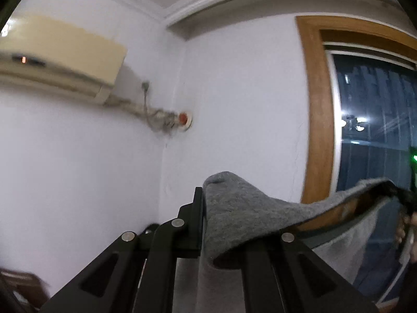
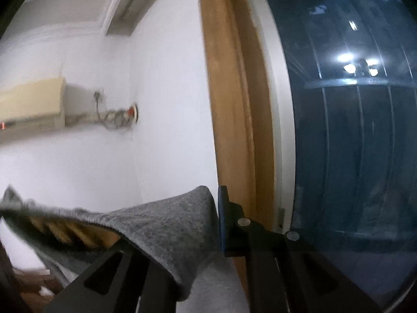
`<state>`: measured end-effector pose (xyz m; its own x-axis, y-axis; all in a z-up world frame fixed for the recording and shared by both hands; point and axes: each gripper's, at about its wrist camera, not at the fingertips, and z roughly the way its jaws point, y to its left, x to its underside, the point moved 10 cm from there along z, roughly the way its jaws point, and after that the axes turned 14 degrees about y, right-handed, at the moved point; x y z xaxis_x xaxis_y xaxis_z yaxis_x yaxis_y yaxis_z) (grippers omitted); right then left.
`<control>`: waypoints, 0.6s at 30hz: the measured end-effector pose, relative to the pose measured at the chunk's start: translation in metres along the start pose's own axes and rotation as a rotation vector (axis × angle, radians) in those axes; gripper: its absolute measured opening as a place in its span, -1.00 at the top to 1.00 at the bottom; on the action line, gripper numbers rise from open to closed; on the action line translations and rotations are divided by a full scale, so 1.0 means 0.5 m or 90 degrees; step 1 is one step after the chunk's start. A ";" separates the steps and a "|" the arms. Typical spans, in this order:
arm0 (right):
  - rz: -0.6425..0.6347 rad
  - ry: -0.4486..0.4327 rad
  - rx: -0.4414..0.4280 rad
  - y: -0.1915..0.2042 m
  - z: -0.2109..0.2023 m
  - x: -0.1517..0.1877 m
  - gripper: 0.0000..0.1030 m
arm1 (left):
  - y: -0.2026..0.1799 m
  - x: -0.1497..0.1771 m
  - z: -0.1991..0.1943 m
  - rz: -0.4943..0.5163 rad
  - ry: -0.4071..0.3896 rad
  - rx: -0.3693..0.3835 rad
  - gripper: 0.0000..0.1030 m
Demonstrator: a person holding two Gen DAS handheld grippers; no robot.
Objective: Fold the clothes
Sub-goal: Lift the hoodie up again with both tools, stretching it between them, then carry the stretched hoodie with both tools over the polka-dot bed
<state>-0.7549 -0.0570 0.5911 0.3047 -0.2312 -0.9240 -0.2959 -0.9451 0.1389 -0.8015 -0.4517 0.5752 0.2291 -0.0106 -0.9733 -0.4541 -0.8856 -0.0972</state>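
A grey knit garment [image 1: 242, 208] hangs in the air between both grippers. My left gripper [image 1: 204, 203] is shut on one corner of it, and the cloth drapes over its right finger. The fabric stretches right toward my right gripper, barely visible at the frame edge [image 1: 406, 198]. In the right wrist view my right gripper [image 2: 217, 206] is shut on the other corner of the garment [image 2: 166, 229], which runs off to the left and sags below. Both grippers point upward at the wall.
A white wall corner lies ahead with a cream air conditioner [image 1: 60, 52] high on the left and cables [image 1: 161, 120] beside it. A wooden-framed dark window [image 1: 375, 120] is on the right; it also fills the right wrist view [image 2: 351, 130].
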 end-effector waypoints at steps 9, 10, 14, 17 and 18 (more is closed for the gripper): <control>-0.002 -0.007 -0.121 -0.052 0.016 -0.023 0.90 | -0.112 0.059 -0.095 0.025 0.015 -0.085 0.85; -0.011 -0.012 -0.139 -0.061 0.010 -0.018 0.90 | -0.138 0.072 -0.123 0.024 0.011 -0.092 0.85; -0.061 -0.010 -0.209 -0.110 -0.025 0.017 0.90 | -0.232 0.151 -0.228 -0.013 -0.007 -0.098 0.85; -0.099 -0.012 -0.234 -0.163 -0.065 0.056 0.90 | -0.332 0.220 -0.293 -0.021 -0.015 -0.117 0.90; -0.108 -0.010 -0.241 -0.186 -0.080 0.072 0.90 | -0.376 0.249 -0.314 -0.016 -0.015 -0.118 0.90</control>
<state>-0.6805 0.0134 0.5593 0.3056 -0.0641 -0.9500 0.1128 -0.9883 0.1029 -0.5525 -0.3596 0.5046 0.2168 0.0220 -0.9760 -0.2813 -0.9559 -0.0841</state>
